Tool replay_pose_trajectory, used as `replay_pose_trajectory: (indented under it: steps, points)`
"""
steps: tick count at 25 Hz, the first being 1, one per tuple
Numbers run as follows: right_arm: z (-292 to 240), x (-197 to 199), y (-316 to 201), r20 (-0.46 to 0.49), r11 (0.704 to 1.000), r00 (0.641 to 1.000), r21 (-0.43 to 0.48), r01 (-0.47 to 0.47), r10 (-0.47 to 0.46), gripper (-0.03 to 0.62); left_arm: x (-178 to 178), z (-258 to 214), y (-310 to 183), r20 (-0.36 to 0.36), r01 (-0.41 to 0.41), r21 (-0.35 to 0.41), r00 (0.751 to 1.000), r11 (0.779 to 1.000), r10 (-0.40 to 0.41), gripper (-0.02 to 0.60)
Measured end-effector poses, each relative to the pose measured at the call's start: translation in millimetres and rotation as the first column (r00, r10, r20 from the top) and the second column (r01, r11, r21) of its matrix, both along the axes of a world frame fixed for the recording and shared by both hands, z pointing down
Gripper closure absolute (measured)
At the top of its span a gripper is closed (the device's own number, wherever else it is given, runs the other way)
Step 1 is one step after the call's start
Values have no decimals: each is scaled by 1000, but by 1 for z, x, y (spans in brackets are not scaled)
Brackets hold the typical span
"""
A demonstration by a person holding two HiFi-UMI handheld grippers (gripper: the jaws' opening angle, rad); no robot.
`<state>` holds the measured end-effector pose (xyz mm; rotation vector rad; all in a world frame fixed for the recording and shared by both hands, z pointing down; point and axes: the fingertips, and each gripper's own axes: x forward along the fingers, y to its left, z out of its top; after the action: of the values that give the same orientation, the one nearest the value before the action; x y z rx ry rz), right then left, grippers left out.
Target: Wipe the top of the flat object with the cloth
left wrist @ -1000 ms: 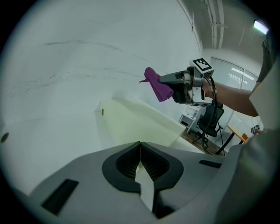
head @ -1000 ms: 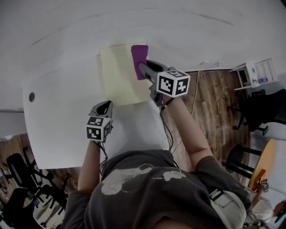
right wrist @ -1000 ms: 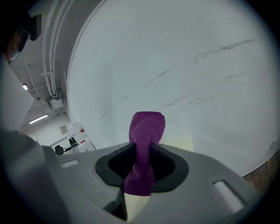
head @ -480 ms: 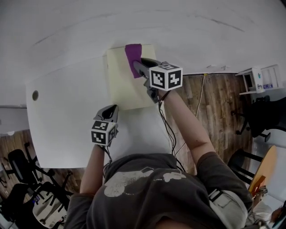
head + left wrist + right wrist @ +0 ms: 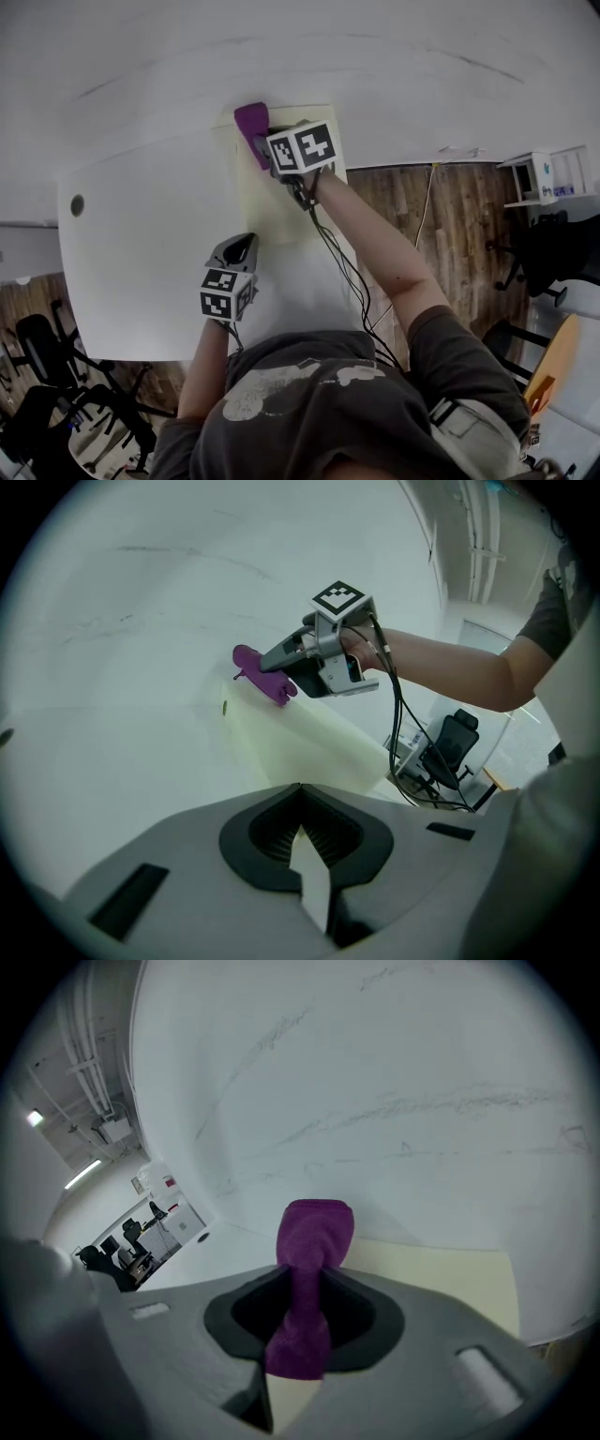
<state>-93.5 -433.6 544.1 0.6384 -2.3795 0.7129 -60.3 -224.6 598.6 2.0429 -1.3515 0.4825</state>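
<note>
A pale yellow flat board [image 5: 286, 202] lies on the white table [image 5: 131, 244], its far edge against the wall. My right gripper [image 5: 263, 145] is shut on a purple cloth [image 5: 249, 125] and holds it at the board's far left corner. In the right gripper view the cloth [image 5: 314, 1237] sticks out past the jaws, above the board [image 5: 441, 1279]. My left gripper [image 5: 241, 245] is shut, with its tips at the board's near left edge. The left gripper view shows the board [image 5: 309, 747] ahead, with the cloth [image 5: 258, 672] and the right gripper [image 5: 277, 662] at its far end.
A white wall [image 5: 375, 66] rises right behind the board. The table has a round cable hole [image 5: 77, 204] at its left. Wooden floor [image 5: 441, 225] lies to the right, with a white shelf unit [image 5: 548, 173] and office chairs. Cables hang from both grippers.
My right gripper has carried the cloth leftward along the board's far edge, from the right side to the left corner. The left gripper keeps its place at the near edge.
</note>
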Motion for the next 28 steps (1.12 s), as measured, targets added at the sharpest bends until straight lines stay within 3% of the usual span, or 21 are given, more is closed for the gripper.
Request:
replay_pose_trajectory:
  steps: [7, 17, 28]
  points:
    - [29, -19, -13, -101, 1000, 995, 13, 4, -3, 496, 1, -1, -4, -28, 1, -7, 1000, 1000, -1, 583]
    - [34, -18, -22, -107, 1000, 994, 14, 15, -14, 496, -1, 0, -4, -54, 13, -2, 998, 1000, -13, 583]
    - [34, 25, -36, -108, 997, 991, 25, -76, 78, 496, -2, -1, -2, -28, 1, 0, 1000, 1000, -1, 583]
